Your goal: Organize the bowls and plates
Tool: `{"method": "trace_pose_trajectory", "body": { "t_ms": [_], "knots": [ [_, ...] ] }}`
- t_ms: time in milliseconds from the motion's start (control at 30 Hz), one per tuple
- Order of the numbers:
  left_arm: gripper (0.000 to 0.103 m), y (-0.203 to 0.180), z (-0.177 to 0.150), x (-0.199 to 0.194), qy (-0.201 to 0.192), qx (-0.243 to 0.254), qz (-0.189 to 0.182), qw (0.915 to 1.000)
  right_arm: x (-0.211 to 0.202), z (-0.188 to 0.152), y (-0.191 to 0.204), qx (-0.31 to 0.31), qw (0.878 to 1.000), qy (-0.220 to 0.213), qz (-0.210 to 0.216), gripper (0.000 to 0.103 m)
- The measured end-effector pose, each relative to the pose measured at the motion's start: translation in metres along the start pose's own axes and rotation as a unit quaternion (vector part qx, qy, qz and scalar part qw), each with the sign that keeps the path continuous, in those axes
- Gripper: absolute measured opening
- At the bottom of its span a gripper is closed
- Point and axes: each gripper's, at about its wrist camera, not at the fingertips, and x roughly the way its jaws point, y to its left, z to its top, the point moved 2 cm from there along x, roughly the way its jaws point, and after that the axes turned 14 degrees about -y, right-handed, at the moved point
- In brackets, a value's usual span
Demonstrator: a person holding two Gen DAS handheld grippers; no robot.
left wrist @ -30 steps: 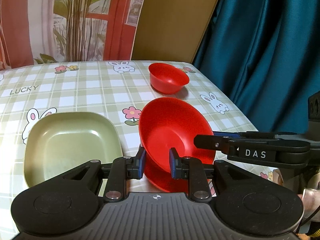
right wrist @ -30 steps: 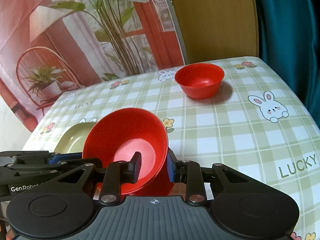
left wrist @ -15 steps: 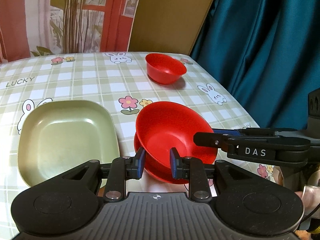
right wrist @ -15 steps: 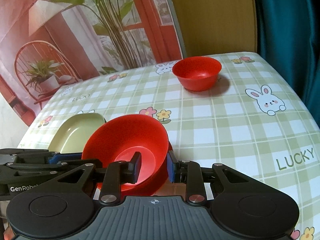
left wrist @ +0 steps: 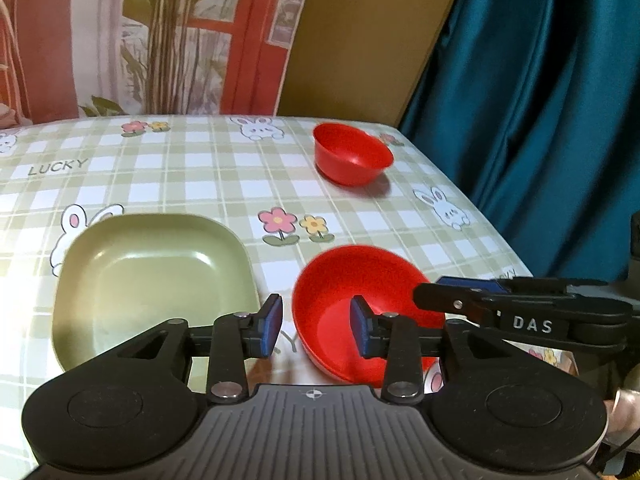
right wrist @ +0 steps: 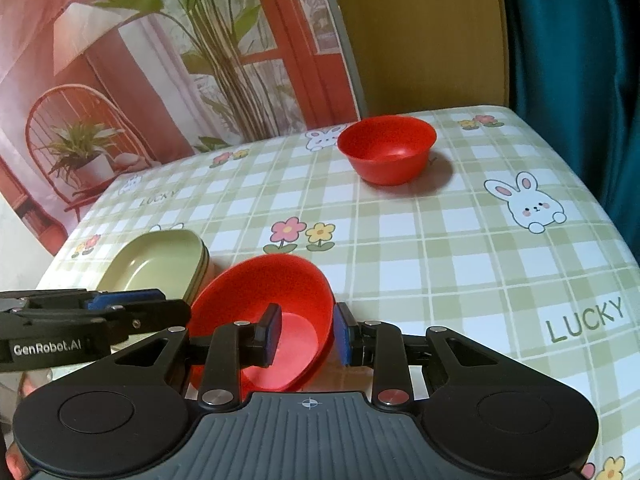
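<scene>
The left gripper is low by the near edge of the tabletop, with its two blue pads spread apart. The right gripper is low beside it, also spread apart. Each gripper pokes in from the side of the other's view. Neither one squeezes anything.

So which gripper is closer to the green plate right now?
Left. The left gripper sits right at the green plate's near corner; the right gripper straddles the near red bowl's rim, farther from the plate.
</scene>
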Motion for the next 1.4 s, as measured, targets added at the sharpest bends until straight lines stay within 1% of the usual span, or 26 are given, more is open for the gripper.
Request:
{"method": "trace_pose_trajectory", "body": {
  "t_ms": [167,333,467,533,567,633,767,933,1033,1100,1167,1267,1400],
  "knots": [
    [0.039,0.002,0.017,-0.001,-0.033,0.007,0.009,0.9994,-0.005,0.016,-0.01,0.004,1.0,-0.023,-0.003,0.027],
    [0.039,0.002,0.038,0.0,-0.068,0.017,0.013,0.9975,-0.009,0.034,-0.03,0.008,0.999,-0.049,-0.021,0.027],
    [0.041,-0.004,0.053,0.005,-0.1,0.028,0.006,0.9946,-0.009,0.044,-0.049,0.012,0.997,-0.064,-0.037,0.027],
    [0.044,-0.008,0.06,0.01,-0.104,0.032,0.002,0.994,-0.005,0.048,-0.059,0.012,0.996,-0.07,-0.044,0.027],
    [0.045,-0.01,0.064,0.014,-0.11,0.031,-0.008,0.9934,-0.002,0.05,-0.064,0.012,0.996,-0.074,-0.046,0.027],
    [0.049,-0.013,0.07,0.024,-0.11,0.033,-0.016,0.9932,0.004,0.054,-0.073,0.012,0.995,-0.083,-0.05,0.027],
    [0.049,-0.018,0.08,0.056,-0.104,0.042,-0.025,0.9934,0.027,0.061,-0.092,0.028,0.993,-0.101,-0.053,0.027],
    [0.049,-0.019,0.089,0.099,-0.08,0.046,-0.031,0.9953,0.063,0.071,-0.102,0.034,0.993,-0.107,-0.039,0.027],
    [0.049,-0.017,0.093,0.123,-0.068,0.042,-0.038,0.9961,0.086,0.075,-0.102,0.022,0.993,-0.112,-0.017,0.027],
    [0.049,-0.015,0.094,0.14,-0.055,0.04,-0.057,0.9961,0.101,0.077,-0.1,0.009,0.994,-0.109,-0.022,0.028],
    [0.049,-0.013,0.094,0.156,-0.045,0.038,-0.055,0.9967,0.112,0.078,-0.104,0.017,0.993,-0.11,-0.025,0.028],
    [0.049,-0.008,0.095,0.174,-0.036,0.017,-0.055,0.9977,0.128,0.08,-0.113,0.04,0.993,-0.106,-0.034,0.028],
    [0.049,-0.002,0.094,0.193,-0.027,0.002,-0.049,0.9985,0.145,0.08,-0.124,0.057,0.993,-0.099,-0.041,0.028]
  ]
}}
